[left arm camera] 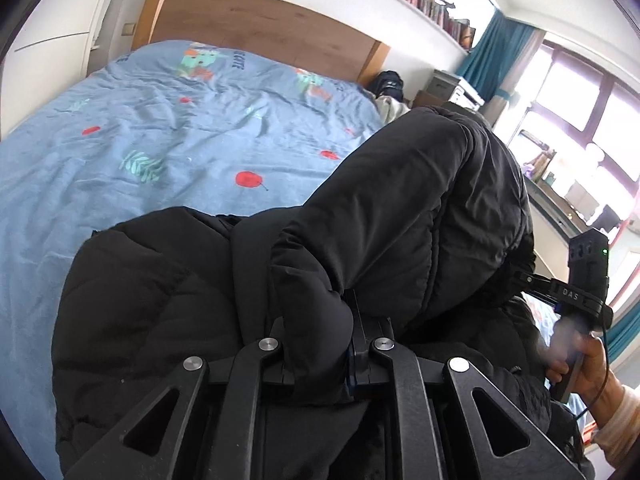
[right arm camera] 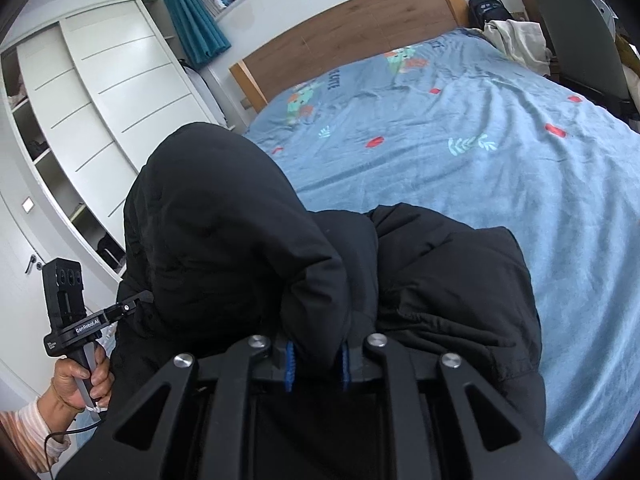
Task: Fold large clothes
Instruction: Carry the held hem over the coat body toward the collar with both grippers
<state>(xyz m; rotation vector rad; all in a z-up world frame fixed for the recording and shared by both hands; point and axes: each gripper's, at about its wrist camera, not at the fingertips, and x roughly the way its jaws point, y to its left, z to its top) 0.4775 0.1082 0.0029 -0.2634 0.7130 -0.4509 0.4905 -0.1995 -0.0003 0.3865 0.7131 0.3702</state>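
A black puffer jacket (left arm camera: 392,208) is held up over the near end of a blue bed (left arm camera: 160,140). My left gripper (left arm camera: 320,332) is shut on a thick fold of the jacket; the fabric bulges between its fingers and hides the tips. My right gripper (right arm camera: 316,344) is shut on another fold of the same jacket (right arm camera: 224,220), its blue pads showing at the sides. Each gripper also shows in the other's view, clamped on the jacket's edge: the right one (left arm camera: 524,278) and the left one (right arm camera: 140,300). The lower part of the jacket rests on the bed.
The bed cover (right arm camera: 480,140) has red and green prints and a wooden headboard (left arm camera: 256,20) behind it. A white wardrobe (right arm camera: 92,92) stands left of the bed. A chair with clothes (right arm camera: 576,36) and a black bag (right arm camera: 488,8) stand at the bed's right. Windows (left arm camera: 580,92) are on the right.
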